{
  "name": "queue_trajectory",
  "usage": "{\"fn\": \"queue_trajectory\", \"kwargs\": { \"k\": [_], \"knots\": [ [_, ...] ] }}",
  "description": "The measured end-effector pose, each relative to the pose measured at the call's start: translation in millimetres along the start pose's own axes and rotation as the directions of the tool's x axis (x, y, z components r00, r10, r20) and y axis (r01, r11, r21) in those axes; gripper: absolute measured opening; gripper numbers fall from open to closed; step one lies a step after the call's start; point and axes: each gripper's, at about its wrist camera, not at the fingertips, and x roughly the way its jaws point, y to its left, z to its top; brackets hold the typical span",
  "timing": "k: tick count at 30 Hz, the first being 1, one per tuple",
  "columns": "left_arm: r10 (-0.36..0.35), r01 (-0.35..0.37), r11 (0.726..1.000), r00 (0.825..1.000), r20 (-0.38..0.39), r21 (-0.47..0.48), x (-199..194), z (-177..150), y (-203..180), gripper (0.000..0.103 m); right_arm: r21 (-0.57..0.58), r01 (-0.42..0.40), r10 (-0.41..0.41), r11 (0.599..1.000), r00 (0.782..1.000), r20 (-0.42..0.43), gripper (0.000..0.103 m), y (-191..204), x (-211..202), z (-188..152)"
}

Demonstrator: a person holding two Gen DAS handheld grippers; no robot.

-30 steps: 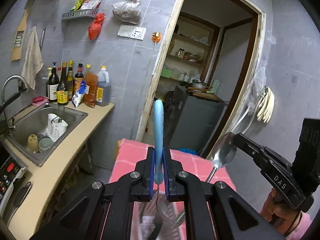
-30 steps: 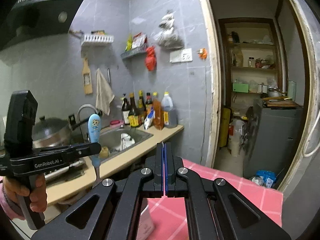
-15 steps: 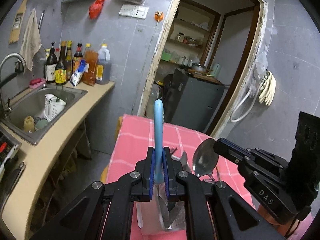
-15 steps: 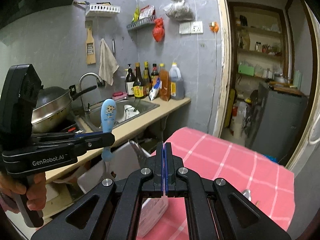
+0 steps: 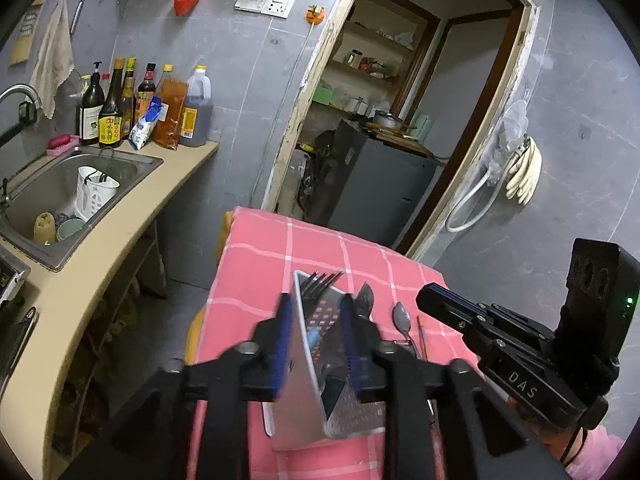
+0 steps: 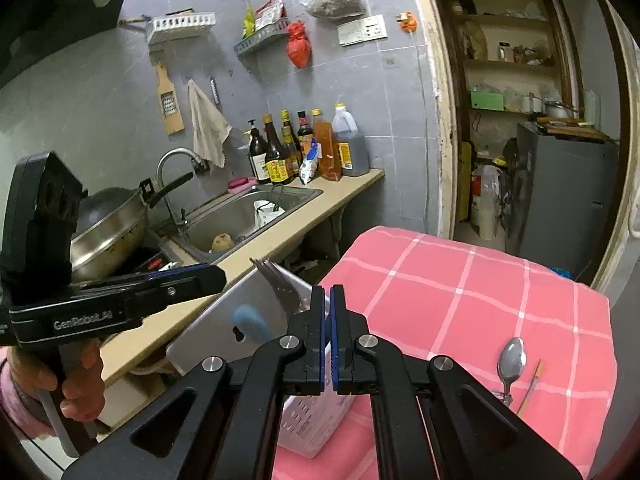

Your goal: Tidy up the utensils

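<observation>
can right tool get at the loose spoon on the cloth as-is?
Probably yes. The spoon lies bare on the pink cloth, just right of the right tool, nothing over it; its jaws would need opening first.

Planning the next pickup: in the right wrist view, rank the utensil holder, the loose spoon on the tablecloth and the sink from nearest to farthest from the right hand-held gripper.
1. Utensil holder: directly under the right hand-held gripper, slightly left.
2. Spoon: to the right, lying on the pink tablecloth.
3. Sink: far left, across the gap in the counter.
</observation>
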Motion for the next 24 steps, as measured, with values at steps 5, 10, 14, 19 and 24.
{"fn": "queue_trajectory", "kwargs": {
  "k": [5, 10, 14, 19, 24],
  "knots": [
    [-0.02, 0.021, 1.0, 0.998, 0.057, -0.02, -12.6, 5.6, -6.6, 0.055, 0.049, 0.039, -0.041, 0.998, 0.998, 0.05, 0.023, -12.9, -21.6, 6.7],
    [-0.033, 0.032, 0.999, 0.994, 0.108, 0.015, -18.9, 12.3, -32.3, 0.077, 0.108, 0.111, -0.125, 0.988, 0.983, 0.135, 0.049, -34.9, -60.1, 10.3],
    [-0.047, 0.039, 0.998, 0.988, 0.144, 0.058, -17.2, 14.7, -63.3, 0.093, 0.142, 0.184, -0.208, 0.973, 0.962, 0.177, 0.072, -56.4, -90.3, 12.3],
    [-0.064, 0.051, 0.995, 0.984, 0.164, 0.085, -5.5, 13.2, -96.7, 0.102, 0.196, 0.259, -0.297, 0.946, 0.935, 0.195, 0.092, -90.9, -126.4, 6.1],
    [-0.08, 0.07, 0.994, 0.99, 0.116, 0.087, 18.8, 7.8, -121.3, 0.102, 0.24, 0.301, -0.342, 0.923, 0.927, 0.154, 0.096, -129.7, -144.9, -6.1]
  ]
}}
